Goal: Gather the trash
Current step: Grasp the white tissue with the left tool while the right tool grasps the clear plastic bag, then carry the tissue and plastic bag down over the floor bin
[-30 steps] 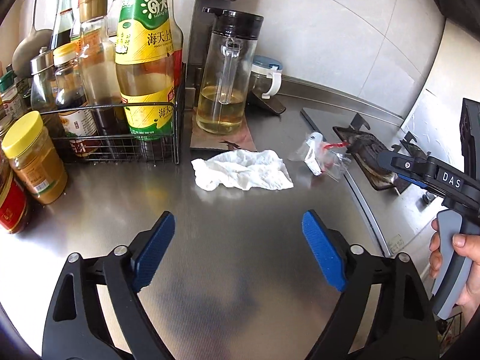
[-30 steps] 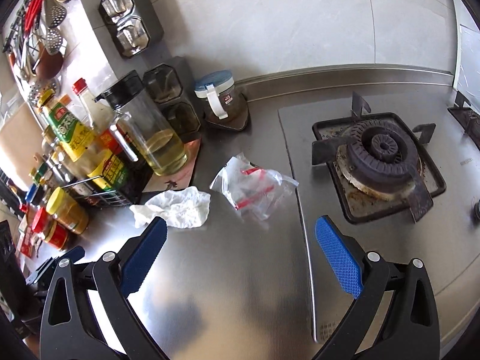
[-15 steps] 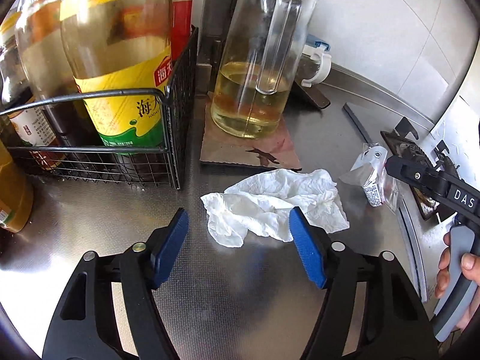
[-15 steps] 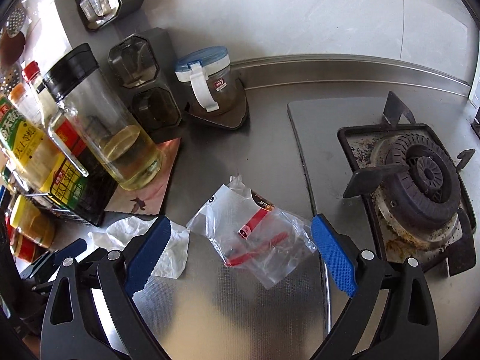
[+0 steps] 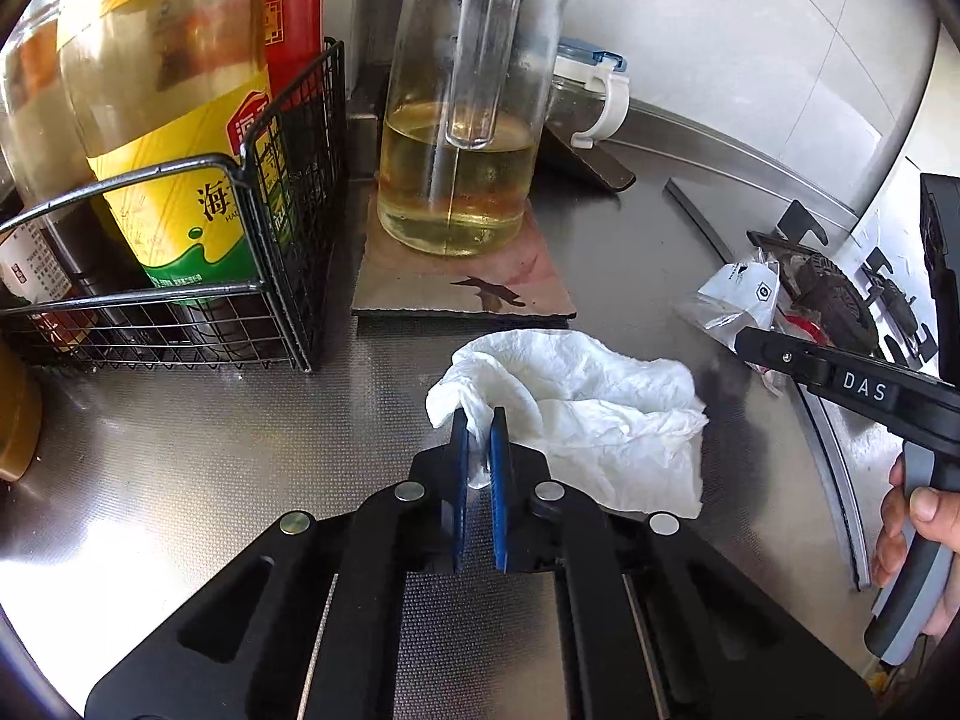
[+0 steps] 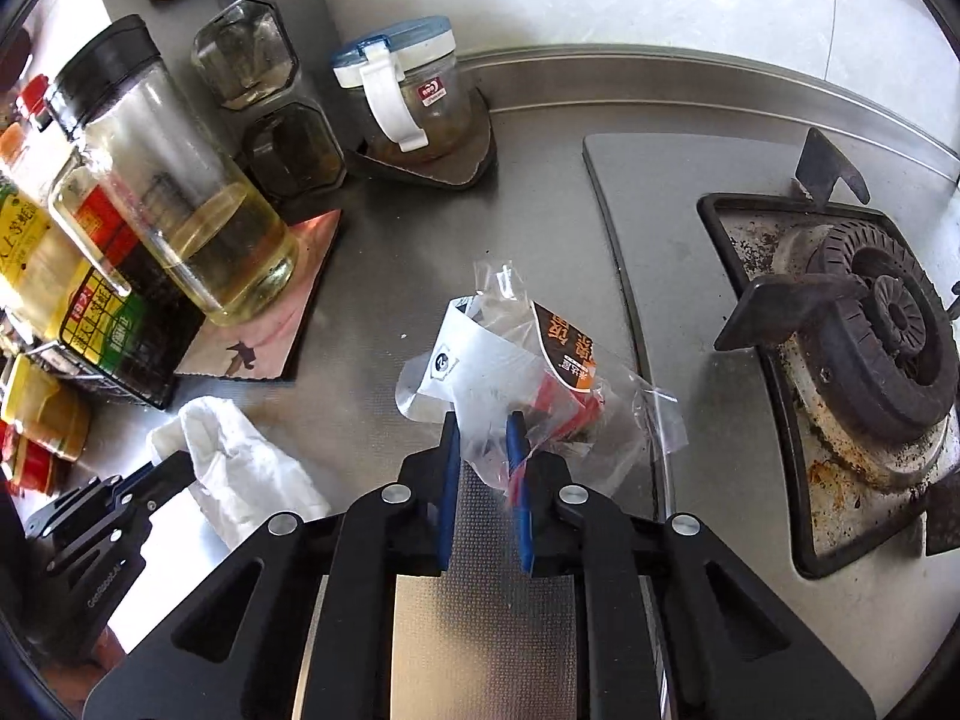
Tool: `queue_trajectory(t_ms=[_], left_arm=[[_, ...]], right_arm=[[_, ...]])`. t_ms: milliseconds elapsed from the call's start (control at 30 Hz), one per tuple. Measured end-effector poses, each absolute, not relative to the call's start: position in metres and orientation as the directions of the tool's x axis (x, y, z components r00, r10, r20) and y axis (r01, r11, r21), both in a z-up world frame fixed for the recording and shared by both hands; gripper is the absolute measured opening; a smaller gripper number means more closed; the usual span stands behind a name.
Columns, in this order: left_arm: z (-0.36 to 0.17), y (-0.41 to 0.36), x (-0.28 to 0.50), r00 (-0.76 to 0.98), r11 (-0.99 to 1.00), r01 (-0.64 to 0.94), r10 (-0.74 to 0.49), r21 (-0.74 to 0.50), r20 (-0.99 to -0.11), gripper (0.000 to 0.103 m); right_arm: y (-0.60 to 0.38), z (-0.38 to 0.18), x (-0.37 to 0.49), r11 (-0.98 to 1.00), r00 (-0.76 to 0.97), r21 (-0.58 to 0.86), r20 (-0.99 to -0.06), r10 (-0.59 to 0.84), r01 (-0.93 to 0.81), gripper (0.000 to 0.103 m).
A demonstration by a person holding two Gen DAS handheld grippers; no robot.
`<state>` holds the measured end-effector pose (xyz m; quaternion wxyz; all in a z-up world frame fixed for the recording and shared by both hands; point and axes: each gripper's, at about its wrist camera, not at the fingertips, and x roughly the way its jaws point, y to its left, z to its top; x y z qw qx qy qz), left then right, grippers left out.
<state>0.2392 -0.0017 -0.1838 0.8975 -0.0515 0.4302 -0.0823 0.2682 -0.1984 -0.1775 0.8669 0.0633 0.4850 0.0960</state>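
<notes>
A crumpled white paper towel lies on the steel counter. My left gripper is shut on its near left edge. The towel also shows in the right wrist view, with the left gripper at it. A clear plastic bag with red and orange wrapper scraps lies left of the stove. My right gripper is shut on the bag's near edge. The bag and the right gripper's body show at the right of the left wrist view.
A glass oil jug stands on a mat just behind the towel. A wire basket of sauce bottles is at the left. A lidded jar and spice jars stand at the wall. The gas burner is at the right.
Both grippers moved forward and down to the counter and went from open to shut, the left on the paper towel, the right on the plastic bag.
</notes>
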Motion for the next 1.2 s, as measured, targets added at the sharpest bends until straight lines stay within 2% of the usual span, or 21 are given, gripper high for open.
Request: queue_trajectory(t_ms=[267,667,967,1200], left_arm=[[-0.16,-0.004,0.201,0.653,0.982,0.13,-0.187,-0.135,-0.734,0.004],[-0.113,-0.002,0.083,0.69,0.985,0.117,-0.174,-0.13,-0.702,0.004],[-0.099,-0.005,-0.02,0.698,0.987,0.11,-0.159,-0.116,-0.698,0.004],[-0.116,-0.003,-0.085,0.667,0.988,0.101,-0.155,-0.118,-0.729,0.004]], right_arm=[[-0.203,-0.15,0.226,0.956,0.539,0.248,-0.79,0.293,-0.157,0.014],[-0.213,-0.099,0.114,0.93,0.565,0.264,-0.74,0.365,-0.255,0.014],[-0.219,-0.096,0.022,0.896,0.508,0.323,-0.741,0.439,-0.304,0.014],[-0.221,-0.112,-0.042,0.871,0.419,0.35,-0.773,0.476,-0.344,0.015]])
